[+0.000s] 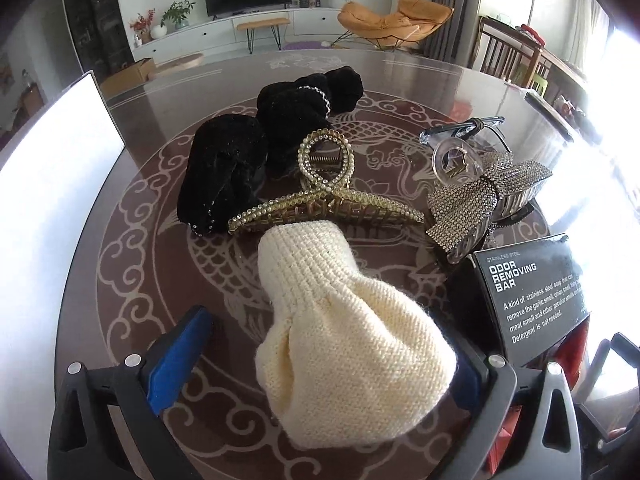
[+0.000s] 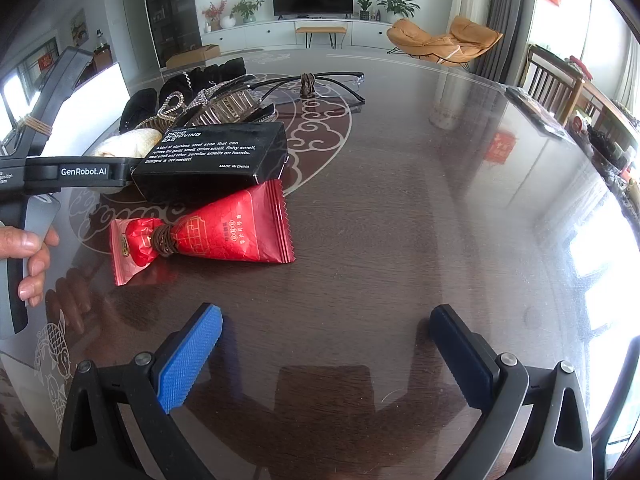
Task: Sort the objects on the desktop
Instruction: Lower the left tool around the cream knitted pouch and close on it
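A cream knit piece lies on the round brown table between the fingers of my left gripper. That gripper is open, with a gap between its left blue pad and the knit; the right pad is hidden behind it. Just beyond lie a gold pearl claw clip, two black velvet hair bands and a rhinestone bow clip. A black "Odor Removing Bar" box rests to the right, and a red packet tied with a brown band lies beside it. My right gripper hovers open over bare table.
Glasses lie behind the clips, toward the table's middle. A white board stands at the left edge. A hand holds the left gripper's handle. Wooden chairs stand at the table's far right.
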Motion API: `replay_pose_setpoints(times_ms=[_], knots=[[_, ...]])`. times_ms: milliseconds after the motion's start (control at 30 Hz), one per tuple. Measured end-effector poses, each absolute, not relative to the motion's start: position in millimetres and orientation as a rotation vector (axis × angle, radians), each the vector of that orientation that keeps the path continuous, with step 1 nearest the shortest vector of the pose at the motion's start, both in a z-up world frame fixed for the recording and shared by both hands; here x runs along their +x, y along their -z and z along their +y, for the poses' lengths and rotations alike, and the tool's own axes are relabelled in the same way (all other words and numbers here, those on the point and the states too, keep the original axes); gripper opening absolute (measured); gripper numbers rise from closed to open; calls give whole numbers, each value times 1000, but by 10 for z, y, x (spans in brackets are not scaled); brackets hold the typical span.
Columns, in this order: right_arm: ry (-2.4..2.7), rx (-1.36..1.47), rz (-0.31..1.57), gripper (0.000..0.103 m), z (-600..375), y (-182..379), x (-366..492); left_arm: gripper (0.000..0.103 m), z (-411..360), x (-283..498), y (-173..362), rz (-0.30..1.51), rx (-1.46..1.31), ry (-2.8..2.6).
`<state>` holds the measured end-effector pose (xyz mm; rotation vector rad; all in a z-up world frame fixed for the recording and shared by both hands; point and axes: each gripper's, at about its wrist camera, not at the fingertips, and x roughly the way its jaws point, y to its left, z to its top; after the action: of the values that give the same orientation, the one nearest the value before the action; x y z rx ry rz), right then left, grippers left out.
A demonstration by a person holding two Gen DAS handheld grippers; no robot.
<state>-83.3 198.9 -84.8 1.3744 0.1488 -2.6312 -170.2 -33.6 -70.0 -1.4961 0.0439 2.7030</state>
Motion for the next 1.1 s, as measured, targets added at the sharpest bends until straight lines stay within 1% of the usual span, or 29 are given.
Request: replay_pose_setpoints(times_ms=[833,867,900,933,967,1000,1100], knots=[[2630,1374,149,103,1988,850,-834,103,-294,-1715,711,67,-1478,-2702],[2631,1374,149,103,1988,851,-834,93,-288,-1680,696,77,-1449,-2702],[2631,1374,150,103,1988,851,-834,79,-272,-1639,678,97,-1416,-2698],[2631,1374,149,103,1988,850,-834,71,-255,-1598,656,116,-1392,-2688],[2630,1374,150,103,1988,851,-834,58,-237,-1555,638,136,-1383,-2681],[2630,1374,150,103,1988,851,-834,54,-222,-1505,624,168,-1379,-2681],[2630,1374,150,103,1988,851,-834,52,-250,-1272,627,232,-1350,-2679]])
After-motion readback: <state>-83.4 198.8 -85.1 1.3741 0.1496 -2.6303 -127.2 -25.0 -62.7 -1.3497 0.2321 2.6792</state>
